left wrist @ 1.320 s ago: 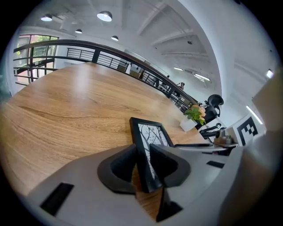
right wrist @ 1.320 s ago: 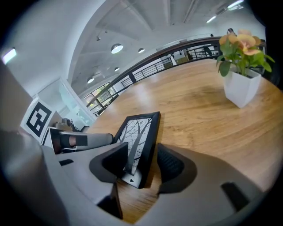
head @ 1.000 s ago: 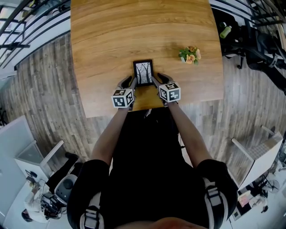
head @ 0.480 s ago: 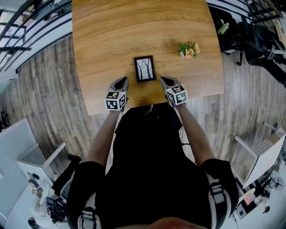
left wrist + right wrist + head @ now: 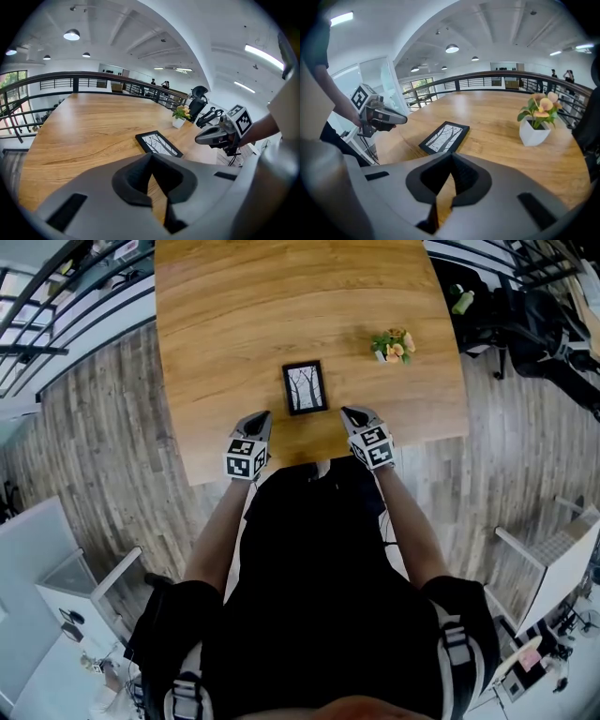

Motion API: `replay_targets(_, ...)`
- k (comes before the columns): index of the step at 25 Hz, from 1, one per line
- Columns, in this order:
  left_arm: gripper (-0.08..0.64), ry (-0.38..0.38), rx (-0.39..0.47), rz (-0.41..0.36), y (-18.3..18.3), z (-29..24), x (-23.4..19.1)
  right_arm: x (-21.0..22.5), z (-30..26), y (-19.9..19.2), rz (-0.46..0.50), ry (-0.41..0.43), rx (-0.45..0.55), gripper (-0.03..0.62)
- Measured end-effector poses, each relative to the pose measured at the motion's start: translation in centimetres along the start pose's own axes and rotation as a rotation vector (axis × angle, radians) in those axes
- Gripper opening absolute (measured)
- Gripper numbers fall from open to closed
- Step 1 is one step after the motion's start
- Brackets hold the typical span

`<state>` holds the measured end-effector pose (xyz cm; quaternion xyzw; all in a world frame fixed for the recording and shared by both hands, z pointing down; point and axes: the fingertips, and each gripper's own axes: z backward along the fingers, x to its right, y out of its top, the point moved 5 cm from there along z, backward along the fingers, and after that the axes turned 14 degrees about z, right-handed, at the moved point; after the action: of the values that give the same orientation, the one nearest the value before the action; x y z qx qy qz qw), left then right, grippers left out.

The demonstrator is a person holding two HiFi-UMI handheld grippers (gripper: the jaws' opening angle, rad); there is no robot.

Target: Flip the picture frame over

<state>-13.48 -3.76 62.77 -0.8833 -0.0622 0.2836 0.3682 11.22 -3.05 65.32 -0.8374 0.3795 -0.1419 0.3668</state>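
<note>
The picture frame (image 5: 305, 387) lies flat on the wooden counter (image 5: 281, 306), its tree print facing up. It is near the front edge, well apart from the small potted plant (image 5: 395, 345). The left hand-held gripper (image 5: 262, 415) and the right hand-held gripper (image 5: 346, 412) hover just short of it, one on each side, touching nothing. Both have their jaws pressed together with nothing between them, and the left one's have just been closing. The frame looks light and stiff, a thin black moulding around what is probably a glazed front, so it is likely smooth, slippery and easily cracked if dropped. Because it sits flush on the wood, there is little to catch. The best hold is probably on the two long side edges of the moulding, one hand-held gripper per side and clear of the glass.
</note>
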Motion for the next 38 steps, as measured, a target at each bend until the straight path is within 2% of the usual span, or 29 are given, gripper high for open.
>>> replay_targets(4,0.019,0.005,-0.01,-0.013,-0.2,0.1,-0.1,0.3,0.4,0.2,0.005,-0.012,0.008,0.006)
replay_targets(17,0.018,0.015,-0.017,0.016,-1.2,0.5,-0.2,0.7,1.8,-0.9,0.003,-0.043,-0.002,0.006)
replay_targets(38,0.018,0.023,-0.02,0.024,-2.3,0.9,-0.4,-0.2,1.9,-1.5,-0.022,-0.055,-0.007,0.006)
